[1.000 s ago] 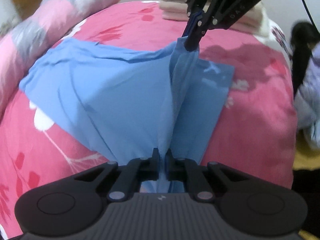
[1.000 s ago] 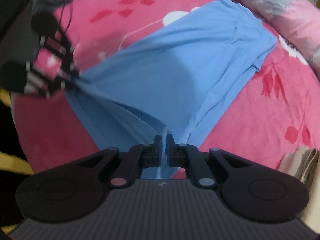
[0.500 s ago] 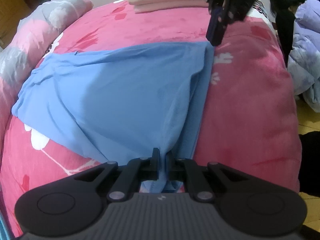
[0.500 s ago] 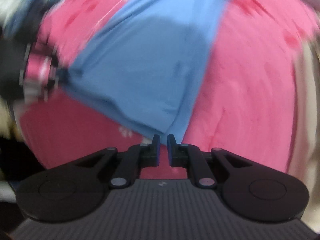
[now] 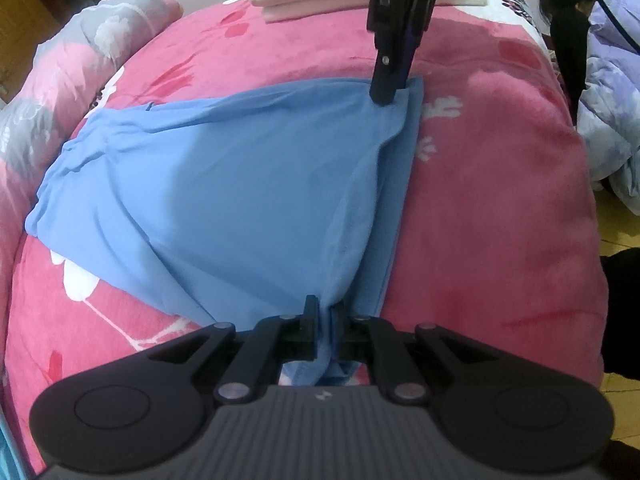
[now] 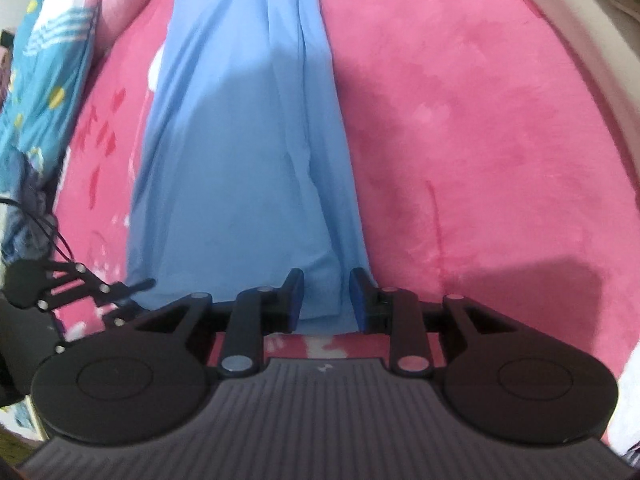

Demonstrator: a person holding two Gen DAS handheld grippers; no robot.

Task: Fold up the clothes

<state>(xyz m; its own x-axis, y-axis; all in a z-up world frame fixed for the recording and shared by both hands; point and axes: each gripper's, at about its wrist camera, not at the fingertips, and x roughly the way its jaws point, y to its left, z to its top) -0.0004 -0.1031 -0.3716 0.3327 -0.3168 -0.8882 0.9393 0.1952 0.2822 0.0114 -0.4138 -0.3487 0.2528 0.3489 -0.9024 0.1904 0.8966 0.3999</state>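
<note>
Now that the right gripper (image 6: 326, 300) has let go, jaws wide over the far corner, the blue garment (image 5: 240, 200) lies folded on the pink bedspread (image 5: 500, 200). Left gripper (image 5: 325, 328) still pinches the near corner, so that release looks next.

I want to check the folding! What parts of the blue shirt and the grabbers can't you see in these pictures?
- Blue garment: its underside and lower layers, hidden by its own fold, both views.
- Its far end, cut off by the top edge, right wrist view.
- Cloth inside the left gripper, covered by its shut fingers.
- Right gripper: open here; in the left wrist view its fingertips merge into one dark shape.
</note>
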